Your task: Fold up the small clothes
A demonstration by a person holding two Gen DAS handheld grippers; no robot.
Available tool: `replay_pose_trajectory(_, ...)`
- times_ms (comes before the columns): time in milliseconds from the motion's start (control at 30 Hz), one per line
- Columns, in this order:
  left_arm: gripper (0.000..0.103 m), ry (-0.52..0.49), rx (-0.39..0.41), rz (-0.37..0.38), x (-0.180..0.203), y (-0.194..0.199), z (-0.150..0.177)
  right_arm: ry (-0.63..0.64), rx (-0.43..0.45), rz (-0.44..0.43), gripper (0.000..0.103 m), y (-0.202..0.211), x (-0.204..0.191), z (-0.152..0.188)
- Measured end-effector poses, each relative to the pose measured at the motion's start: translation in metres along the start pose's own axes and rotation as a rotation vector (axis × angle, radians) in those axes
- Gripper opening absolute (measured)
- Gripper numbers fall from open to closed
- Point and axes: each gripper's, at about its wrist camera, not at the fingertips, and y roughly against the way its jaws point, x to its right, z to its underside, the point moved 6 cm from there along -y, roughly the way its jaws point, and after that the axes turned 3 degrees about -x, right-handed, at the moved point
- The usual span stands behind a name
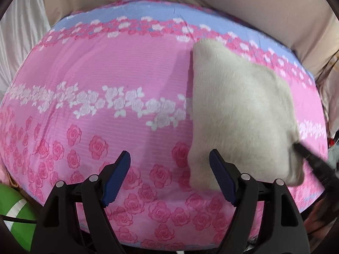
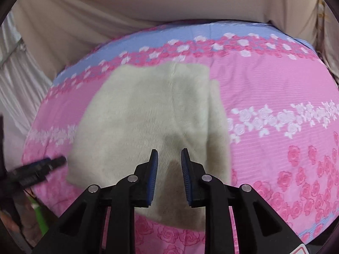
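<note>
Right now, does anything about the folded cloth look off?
Slightly. On the cream cloth, the under layer sticks out past the top layer along its right side, so the edges don't line up. No damage shows on the floral sheet.

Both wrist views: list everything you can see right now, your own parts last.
Cream fleecy garment: one, cream, lying folded on the bedspread, ahead of the right gripper.
Rose-print bedspread: one, pink with a blue far band, covering the work surface.
Beige draped cloth: one, beige, behind the bedspread.
Green object: one, green with a white stripe, left wrist view's lower left; identity unclear.
Left gripper: black, blue pads, wide open, beside the garment's near left edge.
Right gripper: black, blue pads, narrowly open, empty, over the garment.
</note>
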Motion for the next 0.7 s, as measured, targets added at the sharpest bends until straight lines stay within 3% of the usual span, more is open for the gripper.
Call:
replay_pose_trajectory(67, 0.074, -0.018, 0.010, 0.012, 0.007, 0.001, -0.004, -0.005, -0.026, 0.020, 0.016, -0.015, 0.008, 0.012)
replay_pose_trajectory(233, 0.074, -0.071, 0.007, -0.024, 0.024, -0.012, -0.004, -0.036, 0.022, -0.027, 0.017, 0.017, 0.002, 0.000)
replay_pose_trajectory(367, 0.075, -0.062, -0.008, -0.022, 0.023, -0.018, -0.004, 0.013, -0.053, 0.011, 0.015, -0.013, 0.004, 0.017)
replay_pose_trajectory(700, 0.076, -0.058, -0.013, -0.029, 0.020, -0.019, -0.005, -0.026, 0.038, -0.039, 0.022, 0.033, 0.005, -0.011)
